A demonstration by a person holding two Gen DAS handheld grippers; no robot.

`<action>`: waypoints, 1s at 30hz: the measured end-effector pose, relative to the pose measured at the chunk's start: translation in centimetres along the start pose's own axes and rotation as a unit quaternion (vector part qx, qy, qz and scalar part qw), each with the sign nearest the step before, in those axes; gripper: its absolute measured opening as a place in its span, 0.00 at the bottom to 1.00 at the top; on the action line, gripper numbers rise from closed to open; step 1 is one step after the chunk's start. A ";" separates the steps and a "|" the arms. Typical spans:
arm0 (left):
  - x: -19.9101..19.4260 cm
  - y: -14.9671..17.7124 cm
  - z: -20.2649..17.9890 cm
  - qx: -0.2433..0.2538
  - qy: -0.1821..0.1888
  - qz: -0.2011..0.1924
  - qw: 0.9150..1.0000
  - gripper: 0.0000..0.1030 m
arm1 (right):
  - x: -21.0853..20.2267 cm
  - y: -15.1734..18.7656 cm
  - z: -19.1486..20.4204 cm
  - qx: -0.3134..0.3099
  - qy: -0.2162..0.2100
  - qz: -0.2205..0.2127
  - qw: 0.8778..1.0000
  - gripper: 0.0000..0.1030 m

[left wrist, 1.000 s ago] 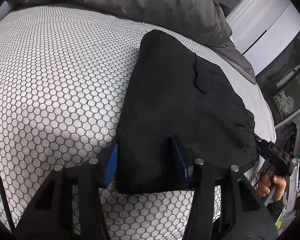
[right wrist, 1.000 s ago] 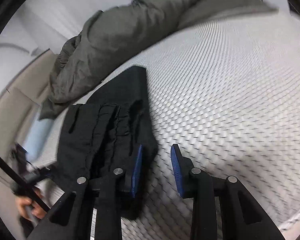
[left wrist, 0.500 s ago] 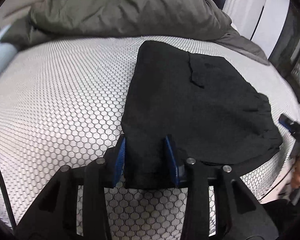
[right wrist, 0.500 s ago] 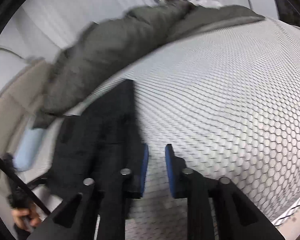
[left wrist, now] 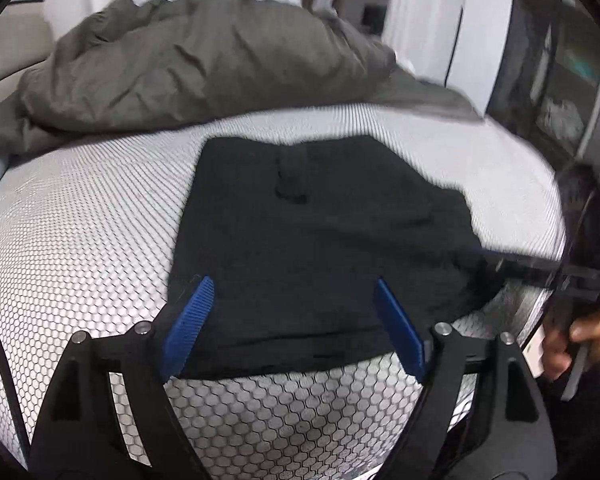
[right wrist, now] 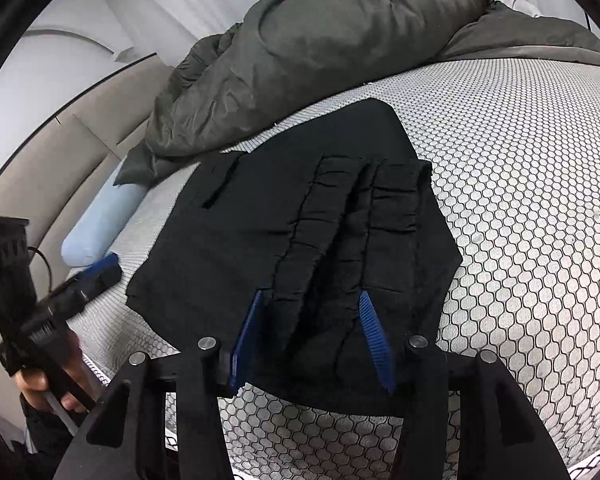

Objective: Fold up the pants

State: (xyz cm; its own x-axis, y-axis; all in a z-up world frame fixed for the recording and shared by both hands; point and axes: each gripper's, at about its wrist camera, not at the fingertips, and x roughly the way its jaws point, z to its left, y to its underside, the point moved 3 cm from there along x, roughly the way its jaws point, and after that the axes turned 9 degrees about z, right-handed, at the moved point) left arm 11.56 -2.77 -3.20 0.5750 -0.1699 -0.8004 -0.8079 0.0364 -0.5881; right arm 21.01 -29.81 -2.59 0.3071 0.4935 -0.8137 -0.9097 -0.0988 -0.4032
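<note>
The black pants (left wrist: 312,240) lie folded and flat on the white honeycomb-patterned bed (left wrist: 80,240). My left gripper (left wrist: 293,282) hovers at their near edge. Its jaws are opening wide, and the blue pads (left wrist: 192,320) stand clear of the cloth below them. In the right wrist view, the pants (right wrist: 260,220) show their gathered waistband toward my right gripper (right wrist: 310,294). This gripper's jaws are also opening over the waistband, with cloth under the gap but not pinched. Each gripper shows in the other's view: the right gripper (left wrist: 500,262) blurred at the bed's edge, the left gripper (right wrist: 100,272) beside the pants.
A crumpled grey-green duvet (left wrist: 204,68) is heaped along the far side of the bed. A light blue bolster (right wrist: 100,224) lies by the beige headboard (right wrist: 60,152). A person's hand (left wrist: 580,340) grips a handle off the bed's right edge. Dark shelving (left wrist: 560,80) stands behind.
The left jaws, which pinched the pants' near edge, have spread and let go, and the view has pulled back and up. The right gripper has shifted over the waistband and widened.
</note>
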 end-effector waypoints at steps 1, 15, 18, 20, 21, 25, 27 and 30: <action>0.9 0.3 -0.2 0.009 -0.011 0.019 1.000 0.78 | -0.3 0.2 -0.2 0.003 0.001 -0.004 1.000 0.44; 5.1 0.5 -0.6 0.037 -0.038 0.058 0.997 0.85 | -2.1 0.0 1.1 -0.030 0.003 -0.025 0.999 0.07; 5.5 0.6 -0.2 0.040 -0.037 0.059 0.997 0.86 | -3.3 0.2 0.6 -0.026 0.004 -0.034 0.999 0.05; 5.5 0.6 -0.1 0.038 -0.037 0.060 0.997 0.86 | -2.7 0.5 -0.6 -0.012 0.032 -0.020 0.999 0.00; 5.2 0.6 -0.3 0.036 -0.038 0.059 0.997 0.86 | -2.4 0.6 -1.2 -0.003 0.040 -0.013 0.999 0.00; 2.8 0.3 -1.4 0.046 -0.005 0.037 0.998 0.86 | -3.0 0.4 -1.8 0.019 -0.005 -0.014 1.000 0.01; 1.8 0.3 -2.7 0.077 0.003 0.022 0.997 0.86 | -3.7 0.5 -1.8 0.021 -0.030 -0.022 0.999 0.19; 2.5 0.5 -4.1 0.110 -0.026 0.025 0.993 0.84 | -3.6 0.5 -1.9 0.042 -0.077 -0.016 0.996 0.29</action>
State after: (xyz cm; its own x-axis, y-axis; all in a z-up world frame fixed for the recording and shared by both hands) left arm 12.03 -7.24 -5.00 0.5443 -0.1124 -0.8313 -0.7919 0.2582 -0.5534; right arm 19.95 -33.33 -0.66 0.2951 0.6233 -0.7242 -0.9226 -0.0111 -0.3855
